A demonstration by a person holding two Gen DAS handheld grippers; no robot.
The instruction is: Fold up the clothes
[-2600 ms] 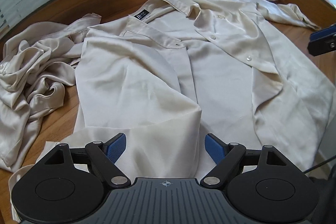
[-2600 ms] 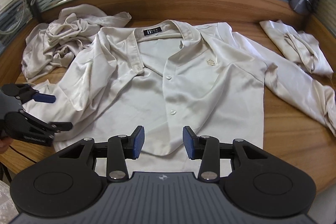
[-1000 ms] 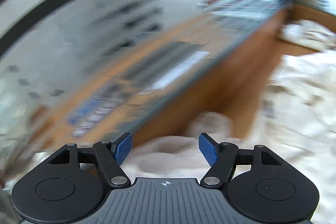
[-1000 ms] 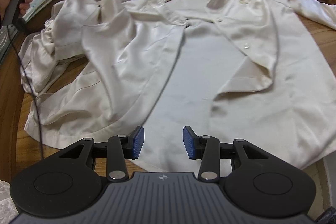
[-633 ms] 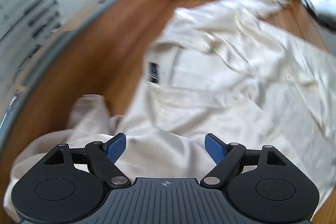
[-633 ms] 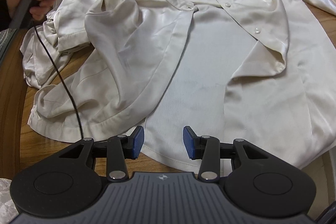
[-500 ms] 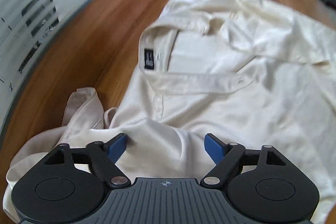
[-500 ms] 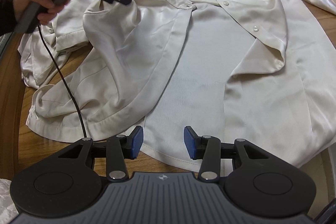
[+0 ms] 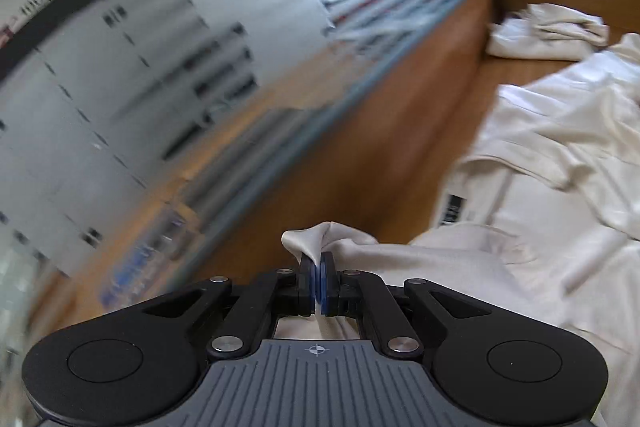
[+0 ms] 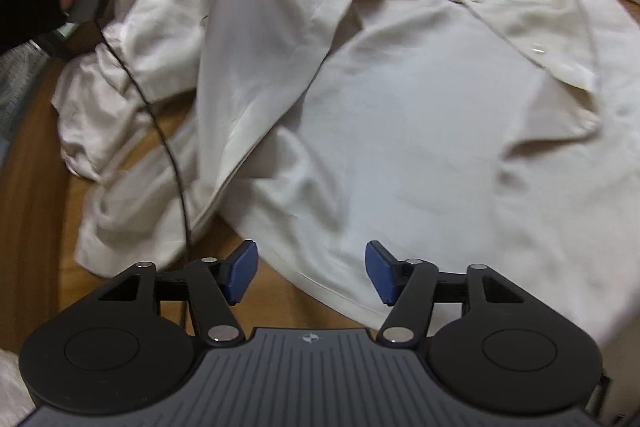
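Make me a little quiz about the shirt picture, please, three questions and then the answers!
1. True or false: the left hand-held gripper is pinching a bit of the cream shirt.
2. Is any cloth squeezed between the fingers of the right hand-held gripper? A) yes, a sleeve B) no, its jaws are opening and the shirt's bottom edge only lies below them C) yes, the collar
3. Fill in: the shirt lies on a ____ table made of wood.

Key: 1 true. 2 B. 3 brown.
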